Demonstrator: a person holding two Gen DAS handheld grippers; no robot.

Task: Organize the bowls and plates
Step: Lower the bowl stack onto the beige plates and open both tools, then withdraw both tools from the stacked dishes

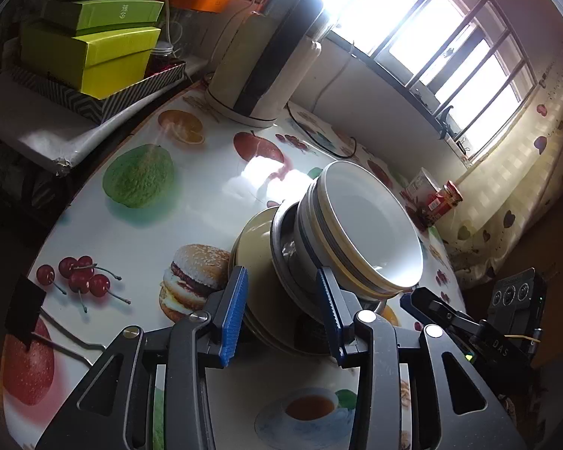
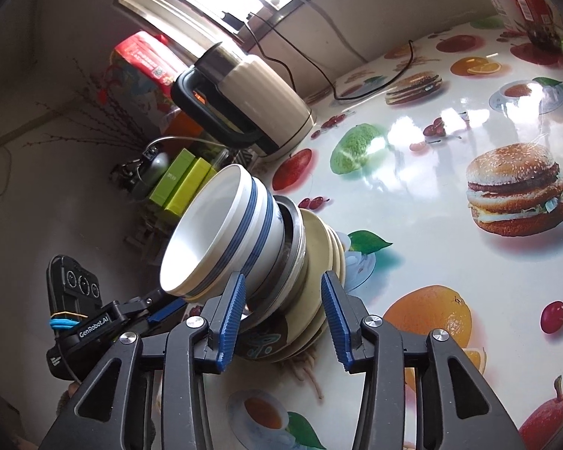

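One stack stands on the fruit-print table point(image 1: 139, 225): cream plates point(image 1: 255, 247) at the bottom, a metal bowl point(image 1: 281, 251) on them, and white bowls with blue stripes point(image 1: 360, 232) on top. My left gripper point(image 1: 283, 313) is open, its jaws on either side of the stack's near edge. My right gripper point(image 2: 281, 315) is open on the stack's other side, its jaws on either side of the plates point(image 2: 319, 262) and metal bowl point(image 2: 294, 247), below the striped bowls point(image 2: 225, 236). Each gripper shows in the other's view, the right point(image 1: 465, 318) and the left point(image 2: 105, 318).
A cream electric kettle point(image 1: 259, 60) stands at the table's back, its black cord point(image 1: 319, 138) trailing behind. Green boxes point(image 1: 90, 48) sit on a shelf to the left. A red packet and a cup point(image 1: 439, 195) stand near the curtain. A window is behind.
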